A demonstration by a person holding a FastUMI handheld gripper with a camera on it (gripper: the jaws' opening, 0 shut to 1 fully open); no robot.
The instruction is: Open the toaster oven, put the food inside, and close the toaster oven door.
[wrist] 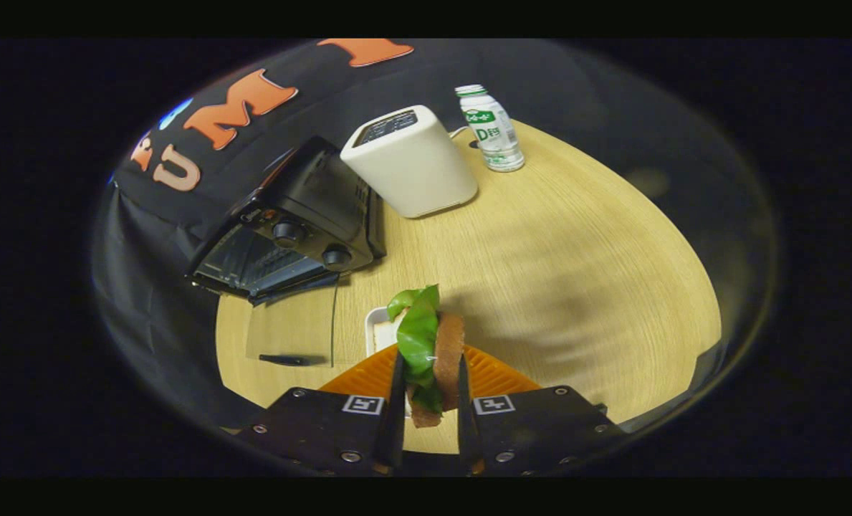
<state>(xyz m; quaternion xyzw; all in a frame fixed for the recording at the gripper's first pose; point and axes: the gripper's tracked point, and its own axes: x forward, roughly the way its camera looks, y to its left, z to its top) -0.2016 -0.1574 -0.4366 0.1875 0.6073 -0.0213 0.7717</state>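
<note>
Your gripper (pixel 429 401) is clamped on the brown bread-and-green-lettuce sandwich (pixel 433 351), lifted over the orange ridged plate (pixel 490 376). Keep that squeeze steady and carry it level toward the black toaster oven (pixel 297 229), whose glass door (pixel 289 333) lies open ahead. Farther off, the green writing on the white plastic bottle (pixel 491 129) is too blurred to read.

The gripper (pixel 429 401) at the lower middle of the frame has two angular dark body plates, each with silver screws and a square black-and-white marker.
</note>
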